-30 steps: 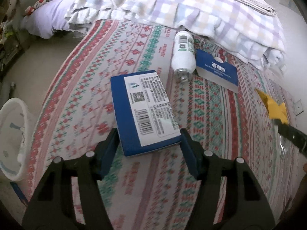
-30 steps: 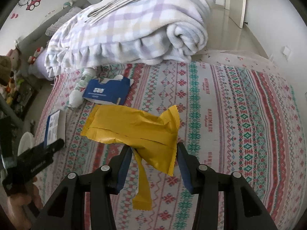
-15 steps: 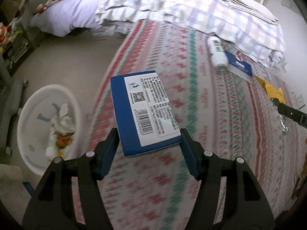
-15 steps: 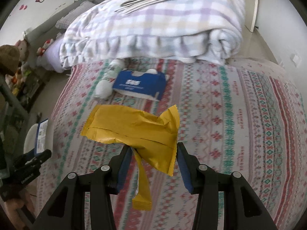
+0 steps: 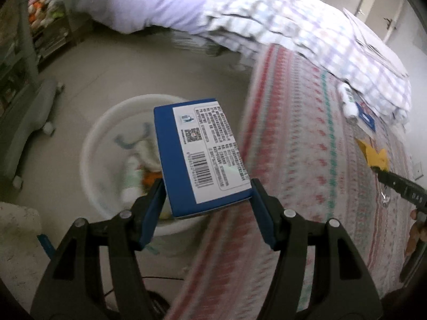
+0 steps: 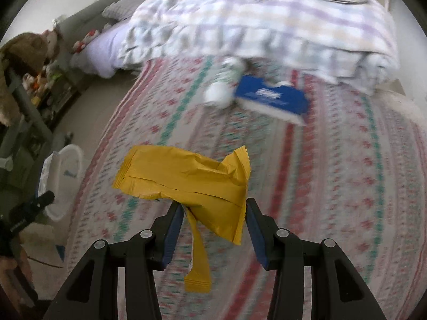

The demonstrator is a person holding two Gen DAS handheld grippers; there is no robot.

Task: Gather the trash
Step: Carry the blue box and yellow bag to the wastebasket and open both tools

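Note:
My left gripper point(image 5: 206, 200) is shut on a blue box with a white label point(image 5: 200, 154) and holds it in the air over a white round bin point(image 5: 101, 122) on the floor beside the bed. The bin holds a white bottle and other trash. My right gripper point(image 6: 214, 218) is shut on a yellow wrapper point(image 6: 186, 176) above the patterned bedspread point(image 6: 333, 186). A white bottle point(image 6: 224, 85) and a blue packet point(image 6: 272, 98) lie on the bed near the folded blanket. The bin also shows in the right wrist view point(image 6: 66, 160).
A checked blanket point(image 6: 267, 21) is piled at the far end of the bed. A grey wheeled base point(image 5: 29, 122) stands on the floor left of the bin. Shelves with toys point(image 5: 34, 26) line the far left. The right gripper shows in the left wrist view point(image 5: 400, 186).
My left gripper has swung left off the bed with the blue box, and it is now over the bin. My right gripper has moved left with the yellow wrapper.

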